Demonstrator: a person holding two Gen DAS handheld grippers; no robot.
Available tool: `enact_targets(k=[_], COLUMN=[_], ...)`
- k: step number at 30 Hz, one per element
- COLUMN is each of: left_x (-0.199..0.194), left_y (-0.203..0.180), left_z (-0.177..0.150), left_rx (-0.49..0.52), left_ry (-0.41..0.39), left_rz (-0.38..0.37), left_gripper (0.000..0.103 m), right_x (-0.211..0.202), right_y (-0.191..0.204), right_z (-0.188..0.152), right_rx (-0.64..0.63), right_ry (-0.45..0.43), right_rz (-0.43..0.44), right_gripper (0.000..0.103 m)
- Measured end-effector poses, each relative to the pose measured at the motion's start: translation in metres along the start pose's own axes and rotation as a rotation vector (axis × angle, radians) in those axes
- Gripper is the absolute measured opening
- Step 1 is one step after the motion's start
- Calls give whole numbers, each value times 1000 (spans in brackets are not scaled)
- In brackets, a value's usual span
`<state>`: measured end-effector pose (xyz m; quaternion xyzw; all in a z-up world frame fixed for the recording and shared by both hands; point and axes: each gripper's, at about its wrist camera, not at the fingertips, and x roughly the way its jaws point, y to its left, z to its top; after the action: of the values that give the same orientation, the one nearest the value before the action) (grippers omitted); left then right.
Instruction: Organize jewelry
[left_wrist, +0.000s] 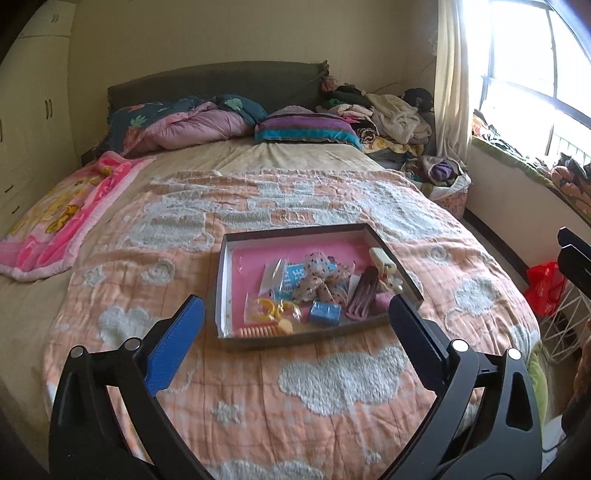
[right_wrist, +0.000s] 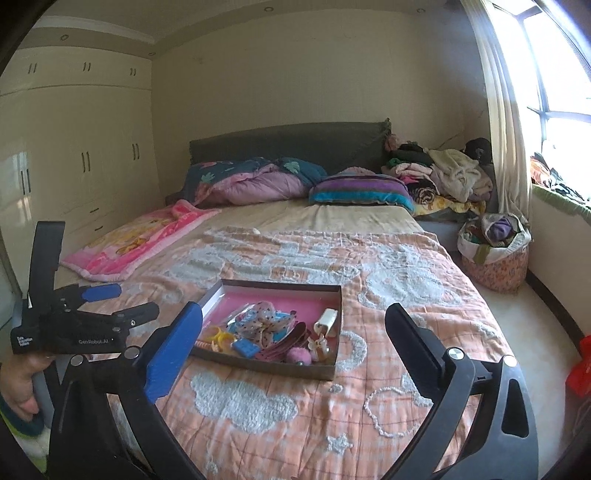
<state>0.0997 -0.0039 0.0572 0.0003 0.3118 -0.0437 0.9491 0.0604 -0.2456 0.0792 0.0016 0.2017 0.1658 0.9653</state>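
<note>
A shallow box (left_wrist: 295, 232) with a pink floor sits on the orange cloud-pattern blanket on the bed. It holds hair bows (left_wrist: 318, 280), yellow rings in a clear bag (left_wrist: 266, 309), a blue block (left_wrist: 324, 313), a dark red clip (left_wrist: 364, 295) and a white clip (left_wrist: 382, 258). The box also shows in the right wrist view (right_wrist: 334, 365). My left gripper (left_wrist: 295, 321) is open and empty, just short of the box's near edge. My right gripper (right_wrist: 293, 328) is open and empty, above the blanket before the box. The left gripper (right_wrist: 129, 301) shows at the left of the right wrist view.
Pillows and a quilt (left_wrist: 192, 123) lie at the headboard. A clothes pile (left_wrist: 384, 110) and a fabric basket (right_wrist: 495, 251) stand at the right. A pink blanket (left_wrist: 55, 221) lies on the left. Wardrobes (right_wrist: 74, 155) line the left wall. A red bag (left_wrist: 545, 288) sits by the window side.
</note>
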Motion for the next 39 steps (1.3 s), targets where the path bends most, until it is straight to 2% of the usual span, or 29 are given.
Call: enact_targets(k=[6,13,20,28,39], left_x=[-11,-2,10,16,15], left_y=[0,5,2,-5,-7], left_z=[-24,-54,-72,-78,-85], left_rx=[-4,-40,-56,-47,-46], left_ry=[12,56,103,117,134], left_rz=[28,47,57,48,44], left_gripper=[94,94,94,94,94], right_x=[-6,2,11,20,19], right_y=[3,-6,-1,8,6], right_z=[-25,-57,-79,-91,-90], right_rx=[10,41,40,12,25], right_ry=[4,78,147,194,197], right_rz=[-8,-39,-27,-4,0], right_gripper=[99,99,99,99,99])
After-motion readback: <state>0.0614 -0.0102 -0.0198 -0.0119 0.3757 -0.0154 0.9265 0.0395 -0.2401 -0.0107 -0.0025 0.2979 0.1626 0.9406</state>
